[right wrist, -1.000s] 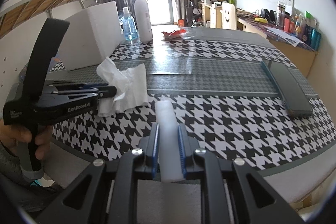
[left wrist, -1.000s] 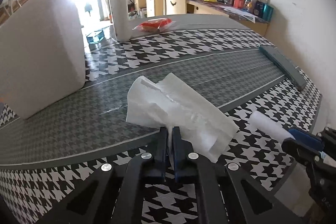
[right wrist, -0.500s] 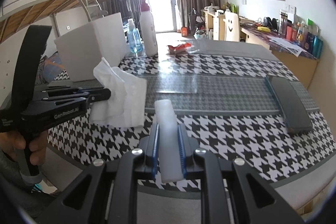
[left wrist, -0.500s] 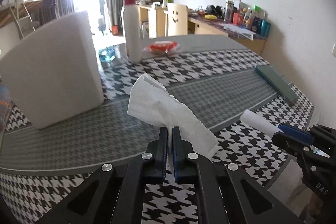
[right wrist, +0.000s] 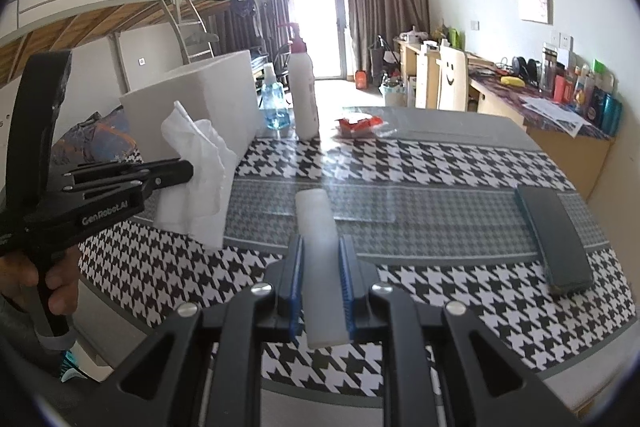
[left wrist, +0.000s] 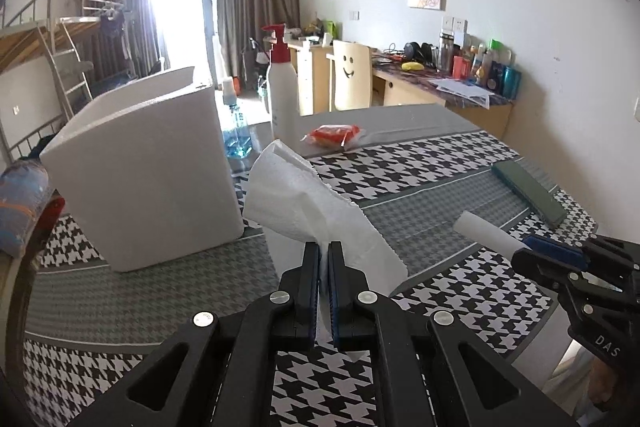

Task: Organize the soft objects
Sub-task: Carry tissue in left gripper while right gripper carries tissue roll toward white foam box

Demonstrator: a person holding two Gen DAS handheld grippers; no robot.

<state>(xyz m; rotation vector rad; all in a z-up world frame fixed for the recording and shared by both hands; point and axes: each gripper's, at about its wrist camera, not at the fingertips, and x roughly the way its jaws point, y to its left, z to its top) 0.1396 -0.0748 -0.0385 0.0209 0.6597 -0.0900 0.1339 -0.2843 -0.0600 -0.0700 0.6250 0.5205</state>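
The left gripper (left wrist: pixel 324 251) is clamped on a white tissue (left wrist: pixel 316 211), which hangs crumpled from its tips, lifted off the table (left wrist: pixel 420 195) just in front of the white foam box (left wrist: pixel 148 171). From the right side the same tissue (right wrist: pixel 200 163) droops below the left tool (right wrist: pixel 188 171), and a hand (right wrist: pixel 48 287) grips that tool's handle at the table's near edge.

The right gripper (right wrist: pixel 322 259) is clenched on a white foam stick (right wrist: pixel 320 239), which juts forward between its blue pads (right wrist: pixel 296 267), above the houndstooth cloth. In the left view the stick (left wrist: pixel 488 233) pokes out of the right tool (left wrist: pixel 532 251) toward the middle of the table.

Further back stand a pump bottle (left wrist: pixel 282 95) and a blue bottle (right wrist: pixel 274 107) beside the box, with a red packet (left wrist: pixel 334 135) near them. A dark green block (right wrist: pixel 554 231) lies flat at the right side, well apart from both tools
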